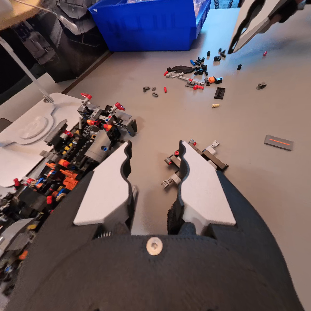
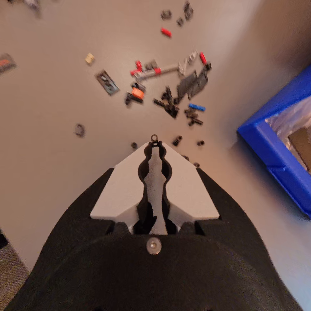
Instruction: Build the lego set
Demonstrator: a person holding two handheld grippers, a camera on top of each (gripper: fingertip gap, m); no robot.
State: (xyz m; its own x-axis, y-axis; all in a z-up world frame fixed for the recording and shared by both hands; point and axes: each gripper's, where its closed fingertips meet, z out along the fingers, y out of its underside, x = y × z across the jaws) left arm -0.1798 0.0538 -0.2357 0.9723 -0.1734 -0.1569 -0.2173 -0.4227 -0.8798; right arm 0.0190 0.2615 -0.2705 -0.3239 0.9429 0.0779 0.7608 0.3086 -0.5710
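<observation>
A large part-built lego model (image 1: 94,134) in black, grey and orange lies at the left. My left gripper (image 1: 155,144) is open and empty above the table, between the model and a small black-and-grey sub-assembly (image 1: 200,159) that its right finger partly hides. A pile of small loose pieces (image 1: 198,72) lies farther off, and shows blurred in the right wrist view (image 2: 168,87). My right gripper (image 2: 154,143) is shut on a small black connector piece (image 2: 154,140) and holds it above the table near the pile. It also shows in the left wrist view (image 1: 230,51).
A blue bin (image 1: 148,25) stands at the back, its corner at the right (image 2: 276,159). A flat grey tile with an orange stripe (image 1: 278,142), a black plate (image 1: 220,92) and a tan pin (image 1: 215,105) lie apart. A white lamp base (image 1: 25,127) sits at left. My right fingertips sit around 30 cm from my left ones.
</observation>
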